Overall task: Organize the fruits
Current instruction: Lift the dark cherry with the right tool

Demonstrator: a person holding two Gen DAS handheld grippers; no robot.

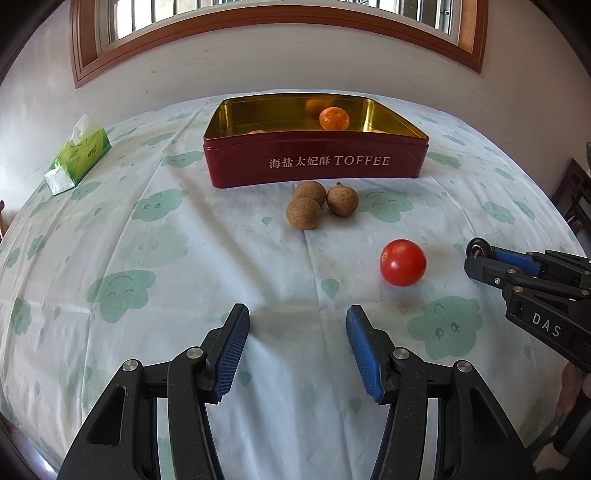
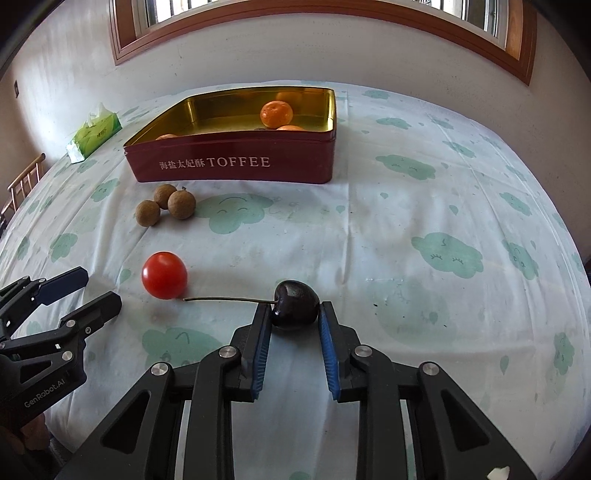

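Observation:
My right gripper (image 2: pixel 295 314) is shut on a dark cherry (image 2: pixel 296 302), whose long stem points left toward a red tomato (image 2: pixel 164 275). My left gripper (image 1: pixel 297 321) stands open over bare cloth, nothing between its fingers, with the tomato (image 1: pixel 402 262) ahead to its right. Three brown longans (image 1: pixel 319 203) (image 2: pixel 166 205) lie in front of a red toffee tin (image 1: pixel 314 166) (image 2: pixel 236 162). The tin holds an orange mandarin (image 1: pixel 334 118) (image 2: pixel 276 114) and other orange fruit partly hidden by its wall. The right gripper (image 1: pixel 476 258) shows at the right edge of the left view, the left gripper (image 2: pixel 99 291) at the left of the right view.
A green tissue pack (image 1: pixel 77 158) (image 2: pixel 94 134) lies at the far left. The table wears a white cloth with green cloud prints (image 2: pixel 443 184). A wall with a wood-framed window (image 1: pixel 277 33) stands behind. A wooden chair (image 2: pixel 22 184) shows at the left edge.

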